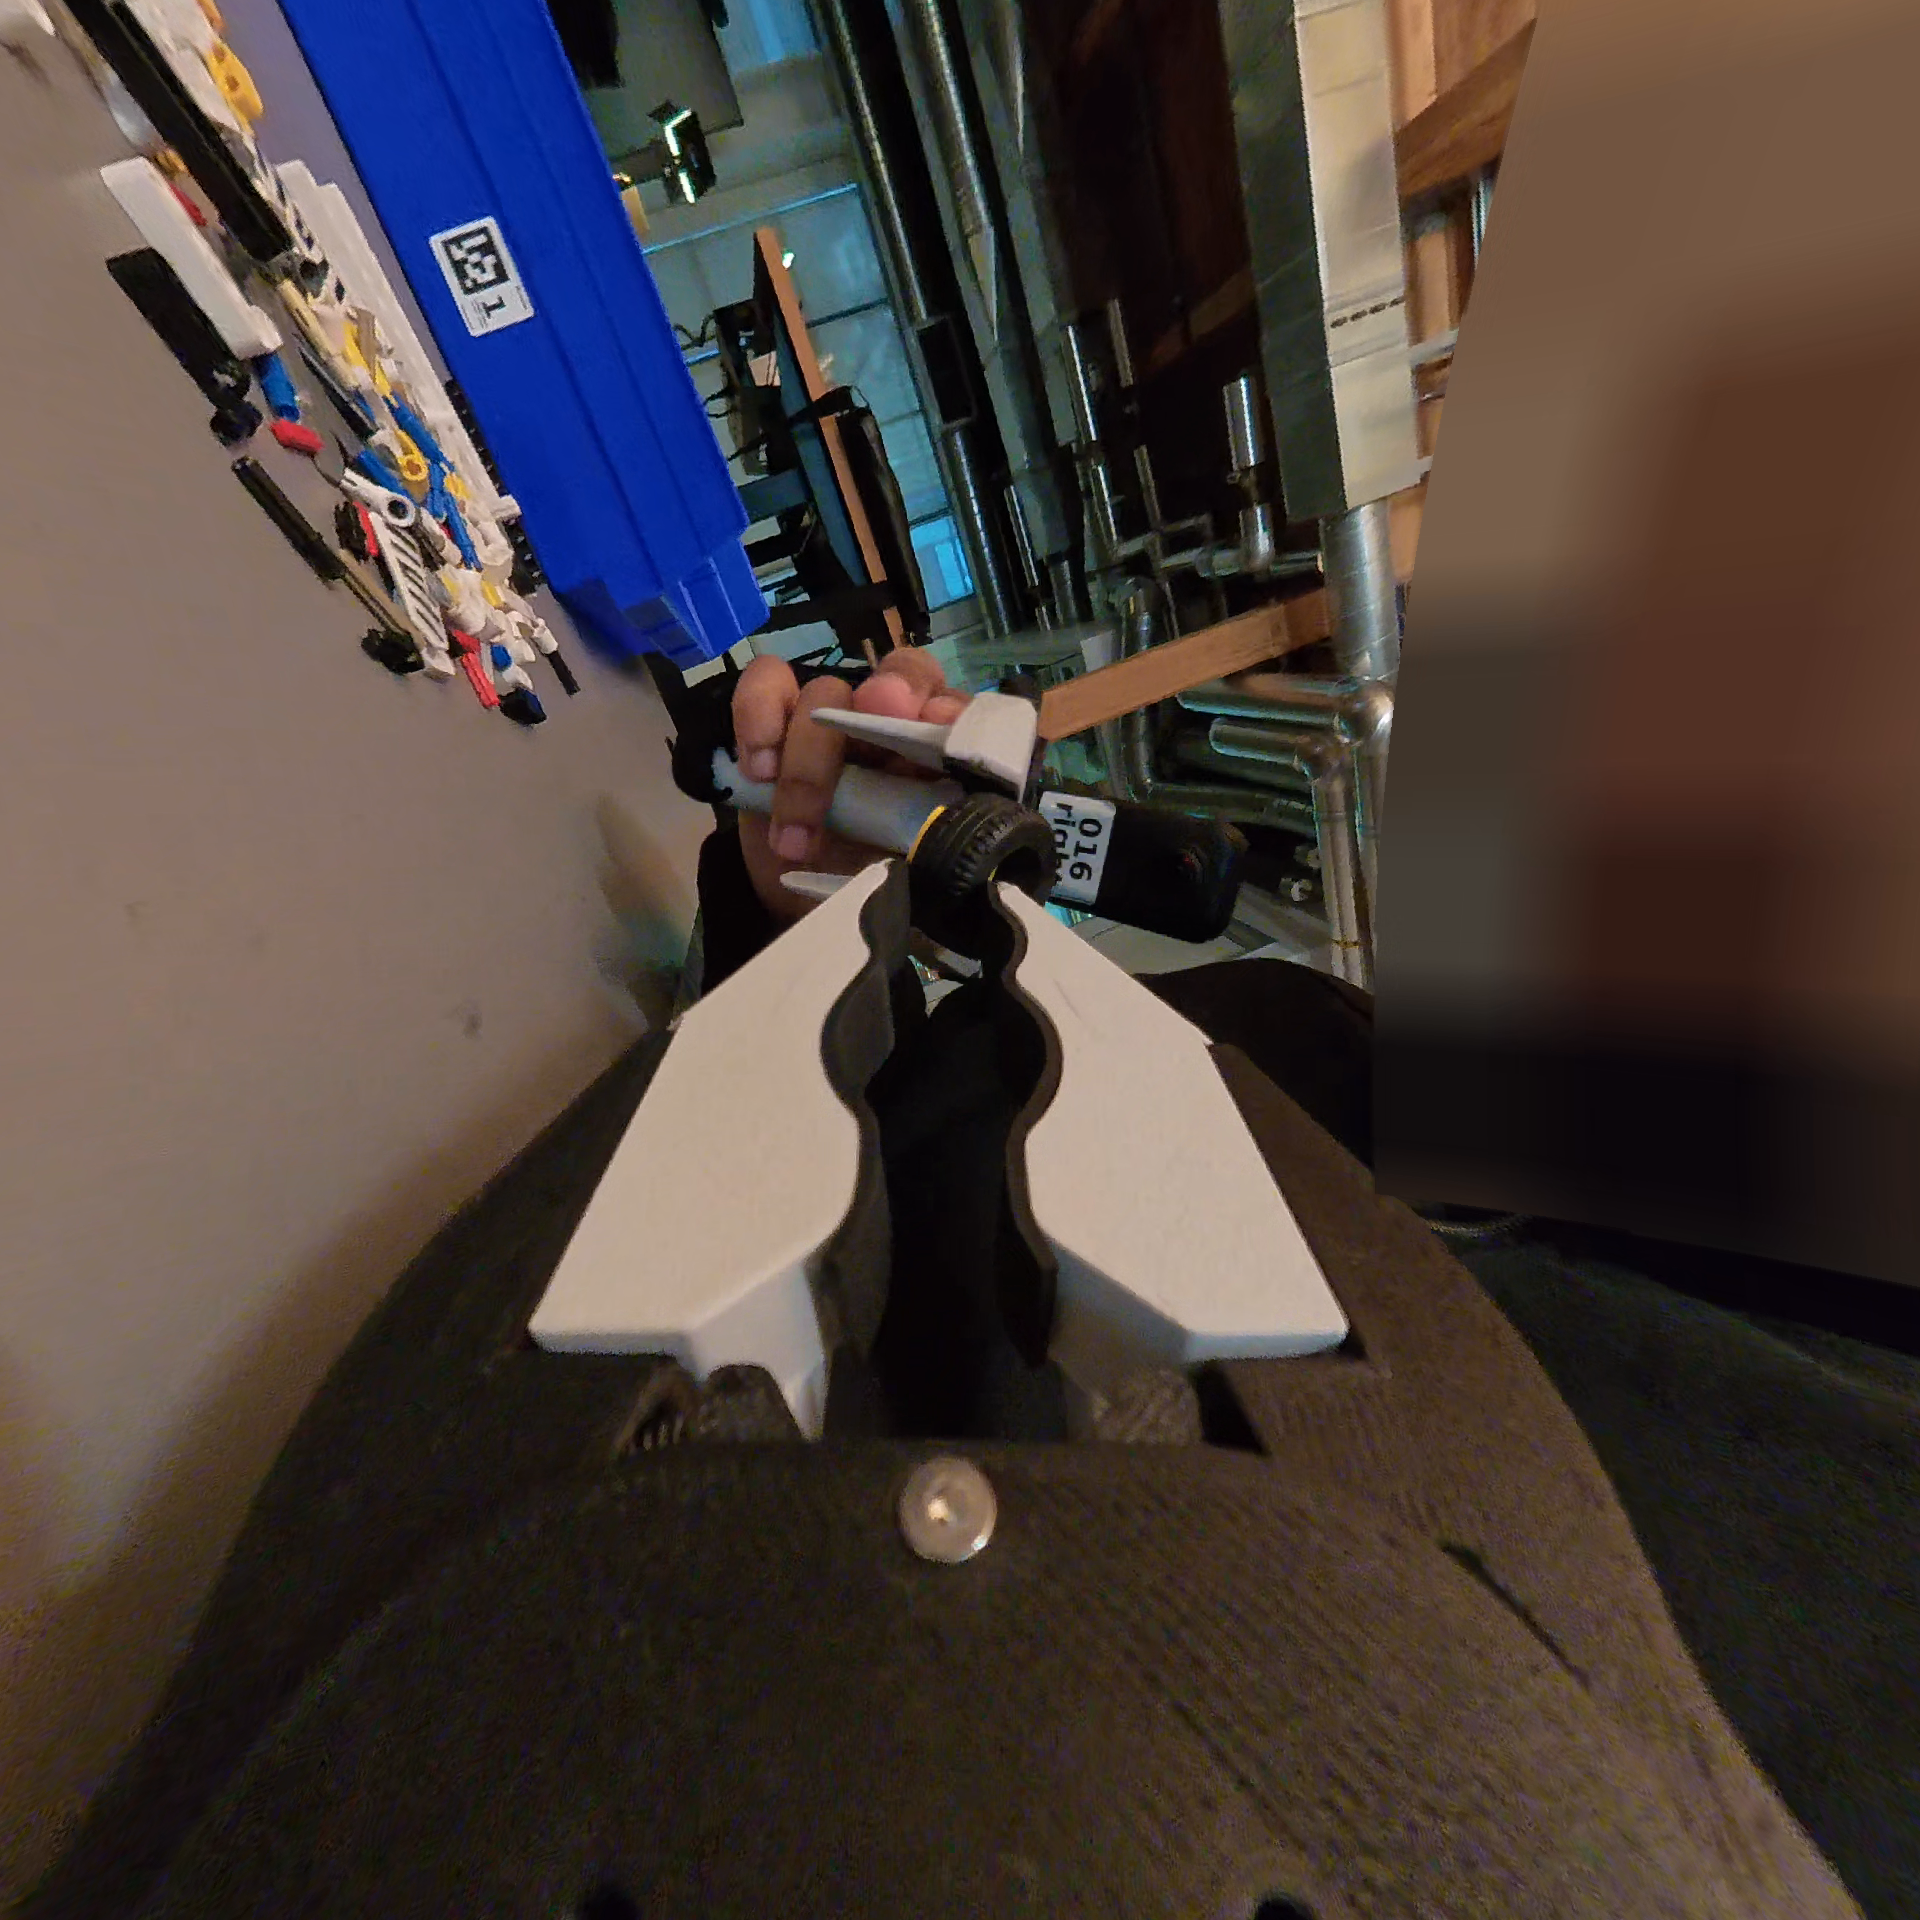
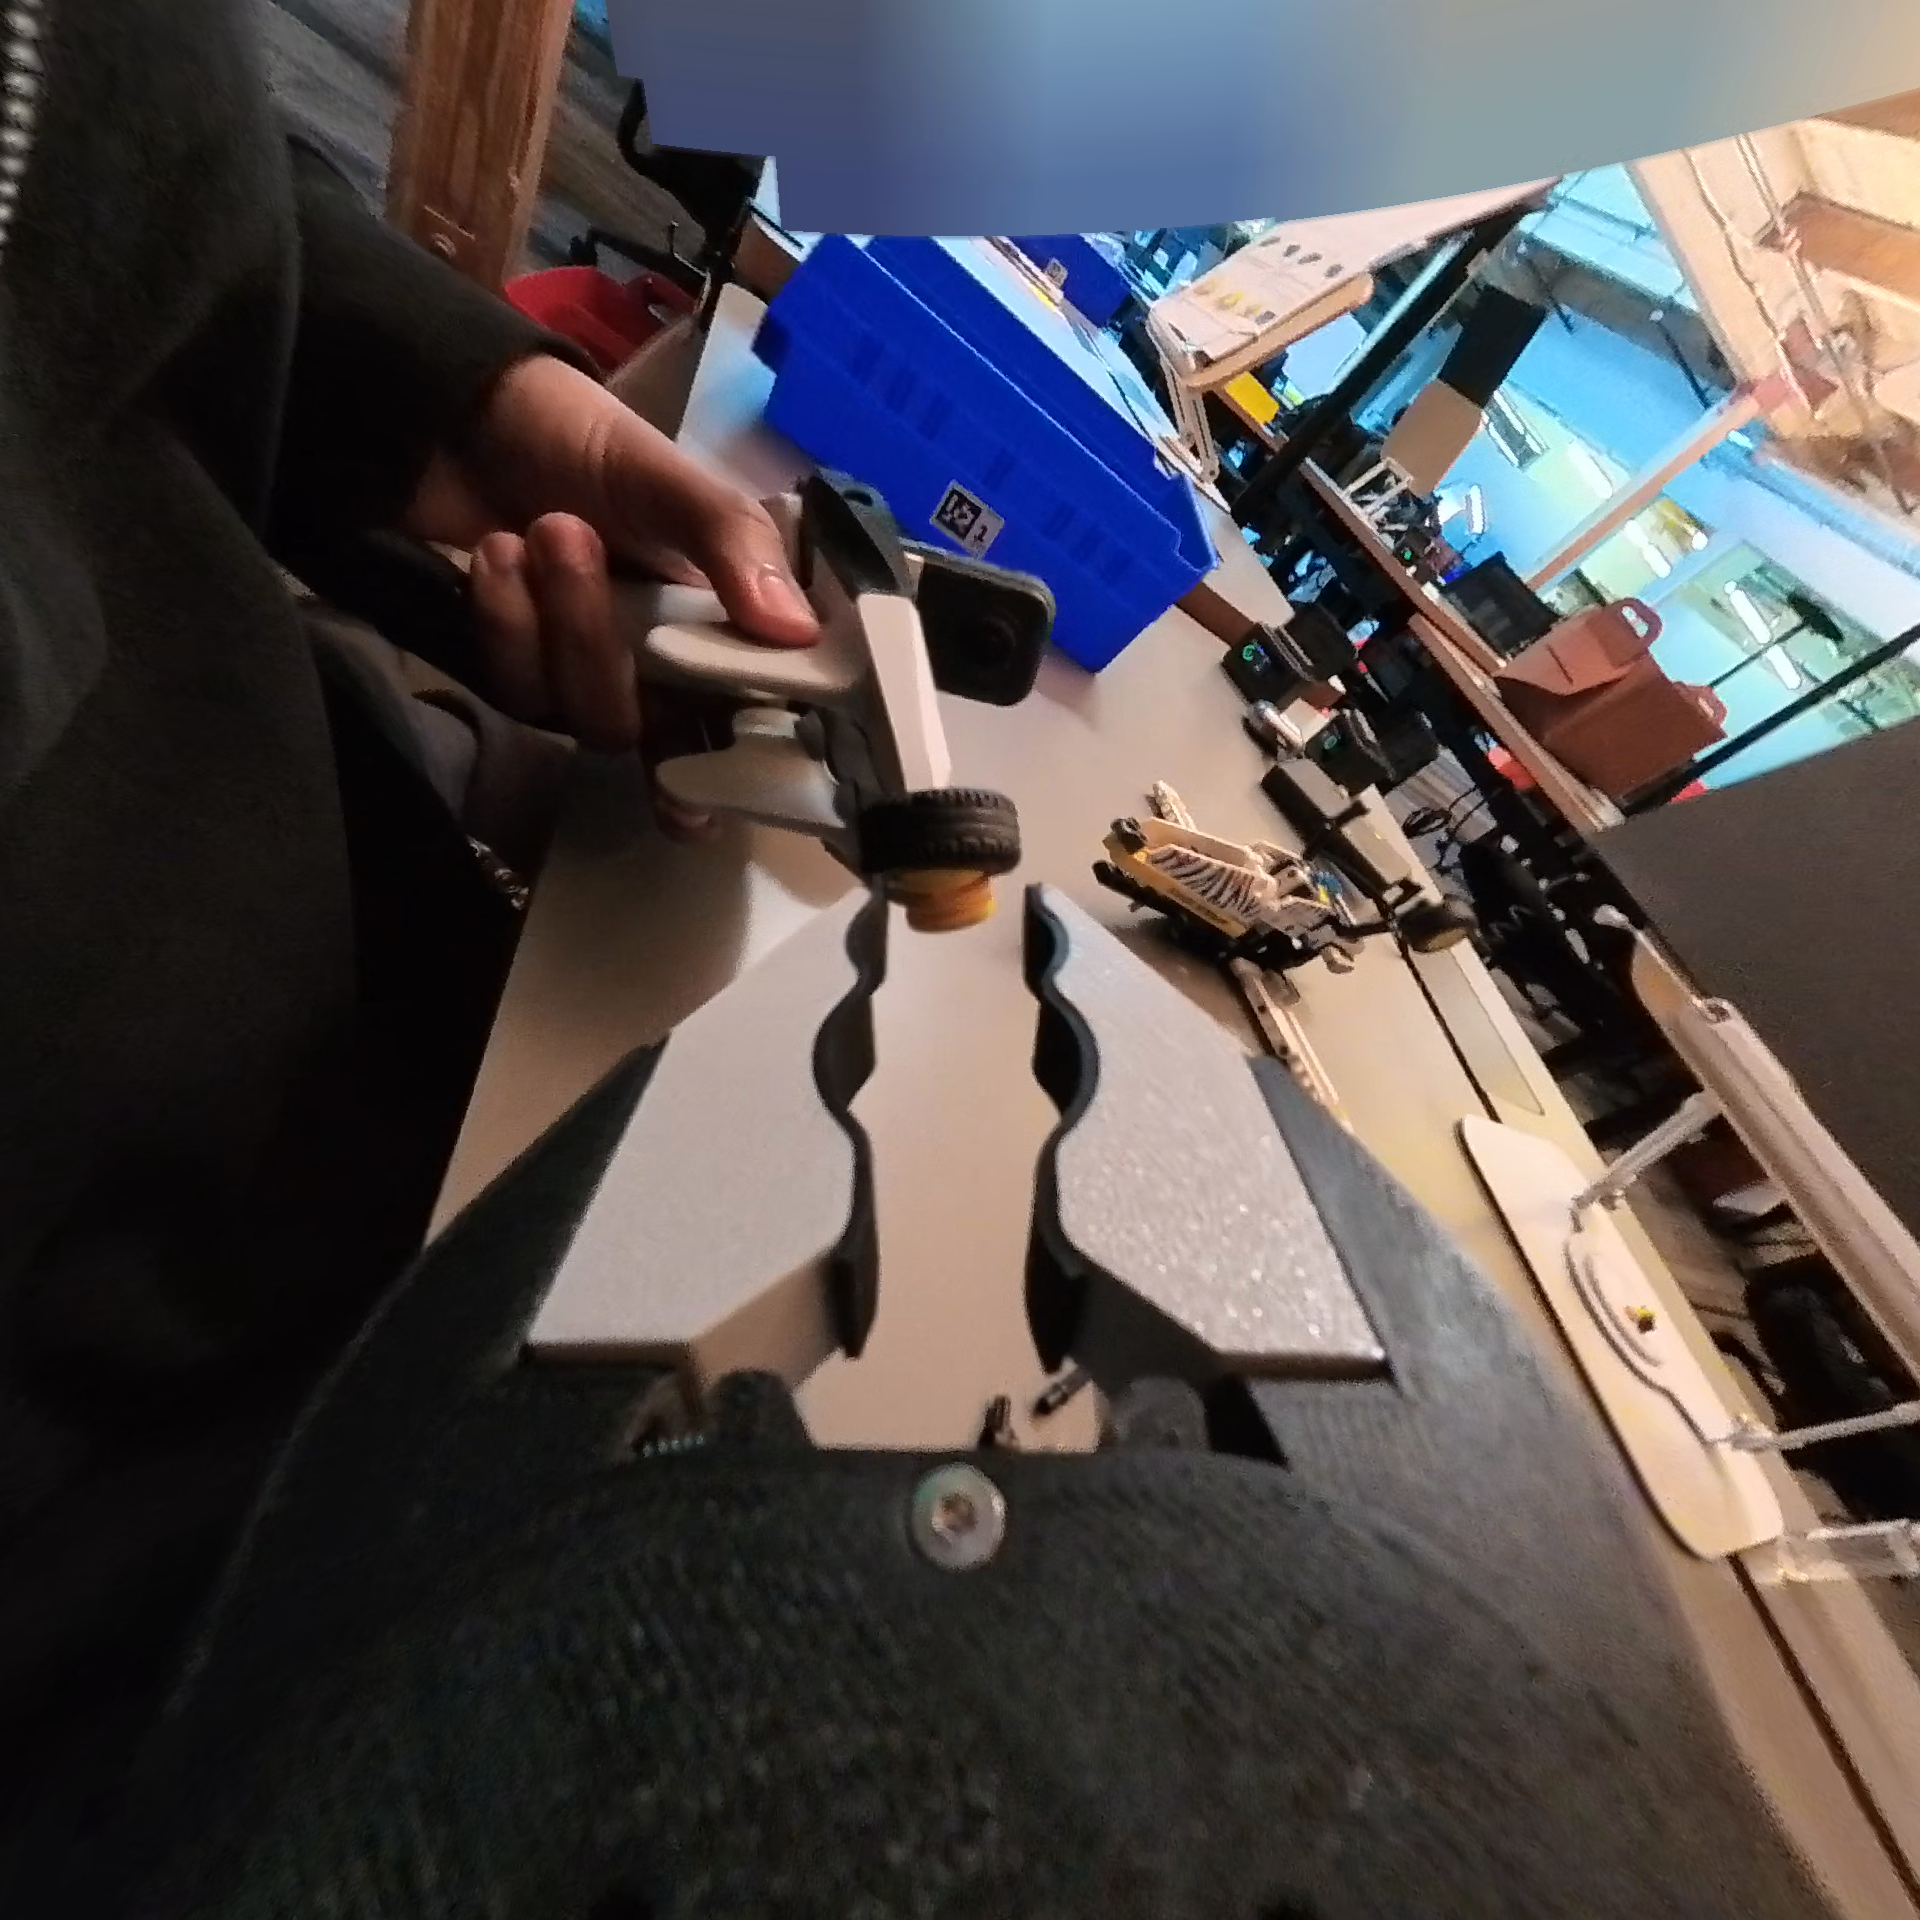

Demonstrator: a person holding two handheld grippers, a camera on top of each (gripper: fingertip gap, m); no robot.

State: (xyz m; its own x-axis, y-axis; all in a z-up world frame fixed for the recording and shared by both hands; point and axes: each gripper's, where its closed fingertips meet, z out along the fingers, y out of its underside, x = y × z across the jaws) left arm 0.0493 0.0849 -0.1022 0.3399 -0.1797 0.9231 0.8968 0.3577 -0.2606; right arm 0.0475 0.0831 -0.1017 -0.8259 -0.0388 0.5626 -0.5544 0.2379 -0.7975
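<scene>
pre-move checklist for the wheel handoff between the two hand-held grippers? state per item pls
1. Left hand-held gripper clamped on the black tyre: ok, but only at the very fingertips.
2. Right hand-held gripper open: ok, jaws stand apart with nothing clamped.
3. Yellow hub pointing into the right jaws: ok, it sticks out of the tyre at their tips.
4. Hub centred between the right pads: not ok, it sits close to one pad, with a clear gap to the other pad.
5. Hub firmly seated in the tyre: cannot tell.
6. Toy model on the table clear of the jaws: ok, it lies off to the side.
</scene>
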